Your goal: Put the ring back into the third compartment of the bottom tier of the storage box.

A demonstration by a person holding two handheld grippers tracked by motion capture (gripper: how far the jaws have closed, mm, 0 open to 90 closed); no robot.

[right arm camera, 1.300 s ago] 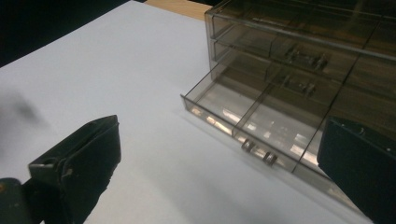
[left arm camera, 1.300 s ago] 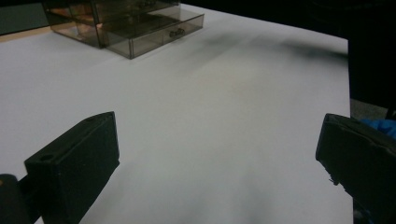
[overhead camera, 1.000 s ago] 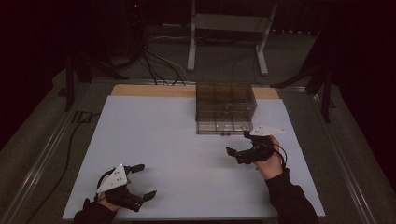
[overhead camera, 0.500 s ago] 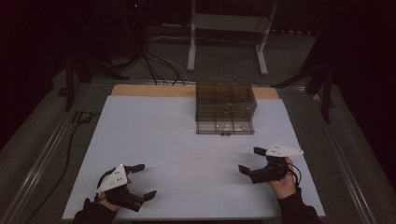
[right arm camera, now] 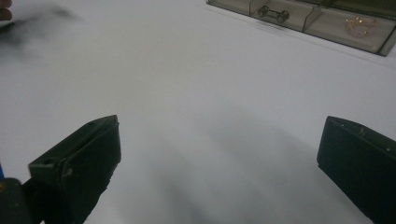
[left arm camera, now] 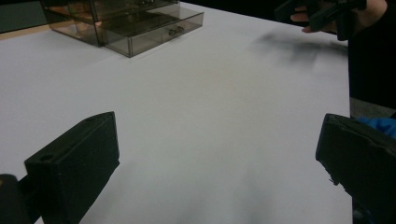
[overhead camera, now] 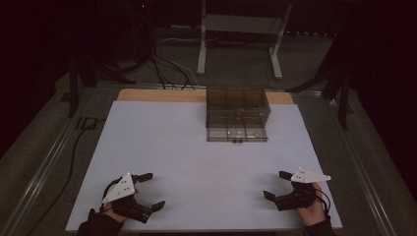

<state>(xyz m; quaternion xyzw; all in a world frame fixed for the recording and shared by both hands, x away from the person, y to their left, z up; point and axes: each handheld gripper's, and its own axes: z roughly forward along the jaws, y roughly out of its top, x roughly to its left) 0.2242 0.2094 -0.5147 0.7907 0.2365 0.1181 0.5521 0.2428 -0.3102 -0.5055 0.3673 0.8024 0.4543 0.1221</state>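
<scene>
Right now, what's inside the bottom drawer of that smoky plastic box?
Through the drawer front, a thin pinkish ring-like piece lies right of the handle. The tinted walls hide the rest.

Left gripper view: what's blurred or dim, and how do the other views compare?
Left gripper view: the right gripper far off is smeared, its shadow a soft smudge; the smoky transparent plastic drawer box is fairly sharp. Right gripper view: the near black jaws are soft, the box's small metal drawer knob is clearer. High view: dim overall, surroundings nearly black, the white table top evenly lit without glare.
</scene>
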